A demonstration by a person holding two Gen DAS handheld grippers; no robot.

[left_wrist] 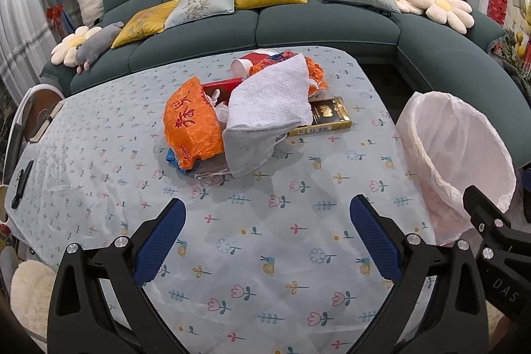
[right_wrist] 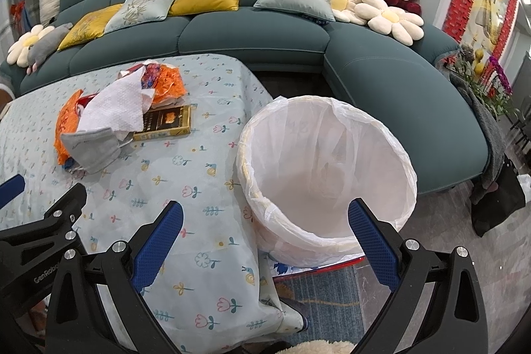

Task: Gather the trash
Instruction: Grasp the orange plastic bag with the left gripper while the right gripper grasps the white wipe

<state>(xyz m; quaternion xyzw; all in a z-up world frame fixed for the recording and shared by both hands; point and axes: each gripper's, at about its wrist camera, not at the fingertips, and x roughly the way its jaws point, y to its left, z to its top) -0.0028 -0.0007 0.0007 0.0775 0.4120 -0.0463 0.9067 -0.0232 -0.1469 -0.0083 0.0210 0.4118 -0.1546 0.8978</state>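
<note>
Trash (left_wrist: 252, 108): crumpled orange wrappers, white tissue, grey mask, heaped | both jaws wide, empty

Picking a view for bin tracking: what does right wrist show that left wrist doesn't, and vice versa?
Right wrist only: the inside and full rim of the lined bin, the rug under it, the plants far right. Left wrist only: the table's left edge with a black object, and the red box within the trash. Shared: orange bag, paper towel, grey mask, gold box, sofa, both grippers open.
</note>
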